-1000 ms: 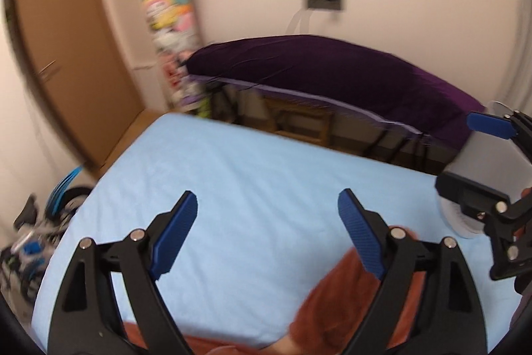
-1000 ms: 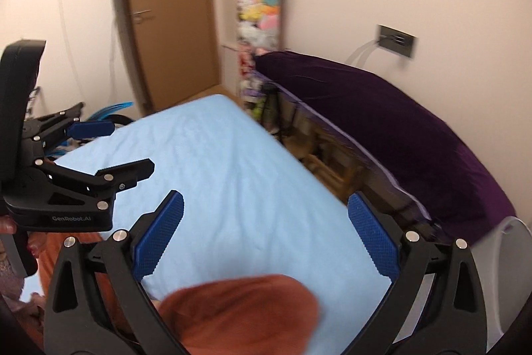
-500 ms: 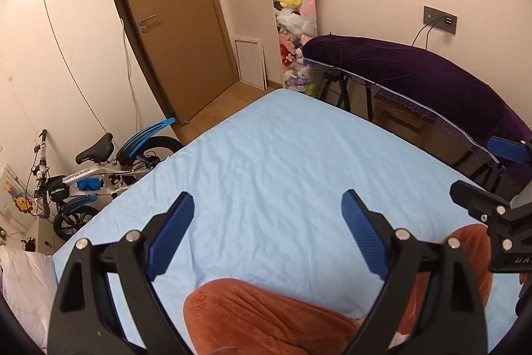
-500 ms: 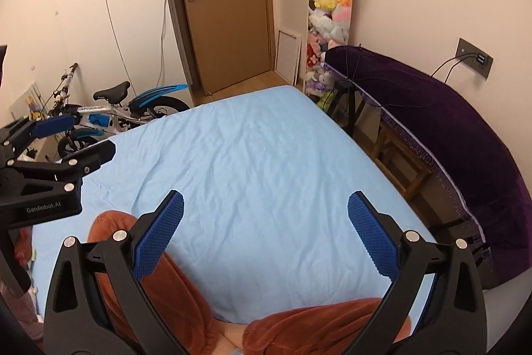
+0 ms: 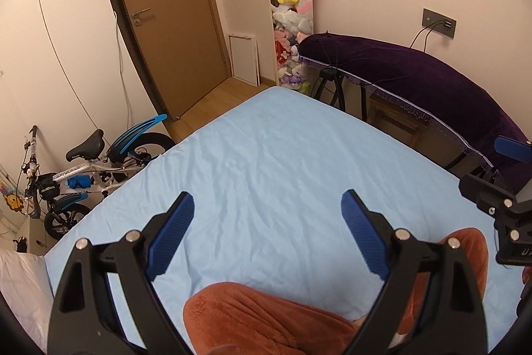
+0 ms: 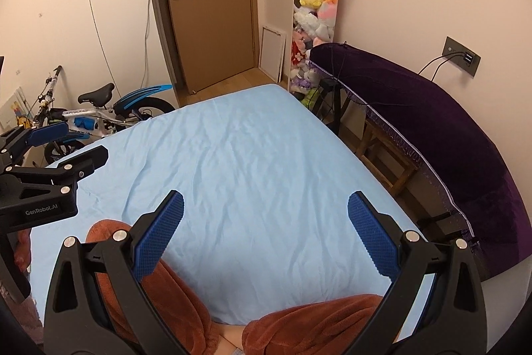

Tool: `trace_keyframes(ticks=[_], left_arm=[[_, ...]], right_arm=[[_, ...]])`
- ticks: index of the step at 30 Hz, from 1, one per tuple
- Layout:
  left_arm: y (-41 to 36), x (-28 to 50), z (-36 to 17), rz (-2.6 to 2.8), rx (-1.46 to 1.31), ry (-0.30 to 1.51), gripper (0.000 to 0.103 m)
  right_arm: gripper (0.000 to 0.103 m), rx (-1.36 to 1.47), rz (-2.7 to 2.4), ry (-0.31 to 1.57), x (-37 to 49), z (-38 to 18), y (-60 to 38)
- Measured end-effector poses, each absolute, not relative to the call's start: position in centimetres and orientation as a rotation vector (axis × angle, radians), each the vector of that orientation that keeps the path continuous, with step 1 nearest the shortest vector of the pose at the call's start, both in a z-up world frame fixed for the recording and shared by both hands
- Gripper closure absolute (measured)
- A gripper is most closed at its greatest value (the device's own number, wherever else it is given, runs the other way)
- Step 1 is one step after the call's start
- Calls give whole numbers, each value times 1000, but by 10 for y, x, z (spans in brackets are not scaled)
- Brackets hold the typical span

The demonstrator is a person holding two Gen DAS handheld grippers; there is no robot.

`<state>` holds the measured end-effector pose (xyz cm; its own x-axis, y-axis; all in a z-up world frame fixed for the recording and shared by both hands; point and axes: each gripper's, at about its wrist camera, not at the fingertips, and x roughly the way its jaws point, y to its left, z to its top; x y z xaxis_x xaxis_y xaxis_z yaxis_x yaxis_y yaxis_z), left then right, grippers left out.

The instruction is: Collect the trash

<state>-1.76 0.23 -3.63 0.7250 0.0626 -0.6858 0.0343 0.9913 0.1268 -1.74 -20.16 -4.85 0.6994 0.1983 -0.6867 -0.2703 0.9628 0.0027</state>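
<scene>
Pale blue bedsheet (image 5: 266, 162), no trash in sight – handling and grip point impossible to judge.
Left gripper (image 5: 267, 233) and right gripper (image 6: 266, 232) both spread wide, holding nothing; possibly litter beyond either view.

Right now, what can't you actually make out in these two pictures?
- Trash: none shows in either view, so where it lies is unknown.
- Under the purple cover: its shape is hidden.
- Pillow: cut off by the left view's edge.
- Legs: partly hidden by the right gripper.
- Bike: its front is cut by the fisheye rim, its lettering too small.
- Left gripper: holds nothing.
</scene>
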Motion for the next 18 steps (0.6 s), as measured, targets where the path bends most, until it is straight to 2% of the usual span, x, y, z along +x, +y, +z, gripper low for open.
trace_keyframes(ticks=[18], left_arm=[[7, -18, -39, 40, 121, 773, 13]], right_arm=[[7, -108, 274, 772, -11, -52, -198]])
